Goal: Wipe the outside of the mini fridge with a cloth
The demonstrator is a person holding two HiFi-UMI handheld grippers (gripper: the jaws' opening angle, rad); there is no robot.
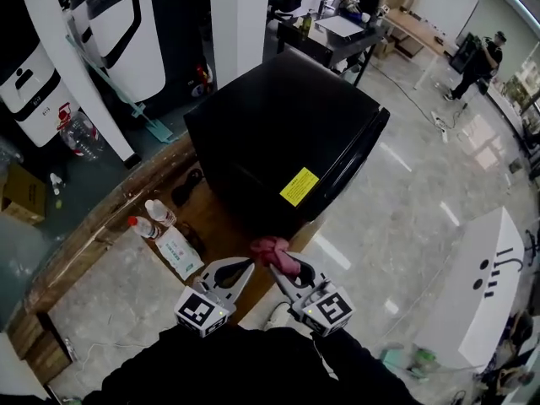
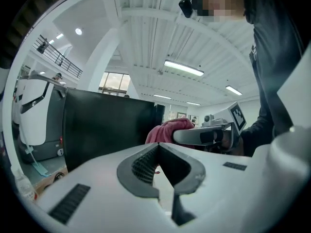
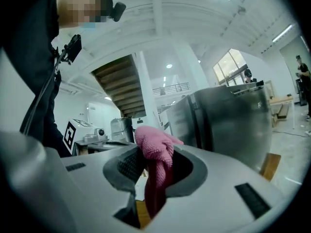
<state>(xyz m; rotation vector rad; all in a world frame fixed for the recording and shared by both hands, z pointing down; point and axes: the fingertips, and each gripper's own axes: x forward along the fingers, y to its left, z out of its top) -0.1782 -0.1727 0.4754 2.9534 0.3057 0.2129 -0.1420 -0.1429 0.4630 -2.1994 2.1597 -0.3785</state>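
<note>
Head view gave me the mini fridge point(image 1: 287, 133), black and standing on a wooden platform point(image 1: 221, 234), with a yellow sticker point(image 1: 299, 186) on the face nearest me. My right hand-held gripper point(image 1: 283, 270) was clamped on the pink cloth point(image 1: 272, 250), which sat bunched near the lower edge of that face. My left hand-held gripper point(image 1: 245, 266) lay just beside it to the left.

I judged the wipe of the near face was about to begin. To do it well, I would have pressed the free wad of cloth flat against the panel and led with fabric, not jaw tips, so no plastic scraped the gloss. I would have run long overlapping strokes, going gently over the sticker. I would also have held the left gripper clear of the bottles point(image 1: 159, 212) at the near left.

Left gripper view settled what the head view could not: those jaws were pressed together with nothing between them. Beyond them it showed the cloth point(image 2: 167, 129) against the dark fridge point(image 2: 107, 125). Right gripper view showed the cloth point(image 3: 155, 152) pinched at its middle, a tuft above the jaws and a tail hanging below. The fridge point(image 3: 228, 125) stood to the right, apparently not touching the cloth, though I could not be sure.
</note>
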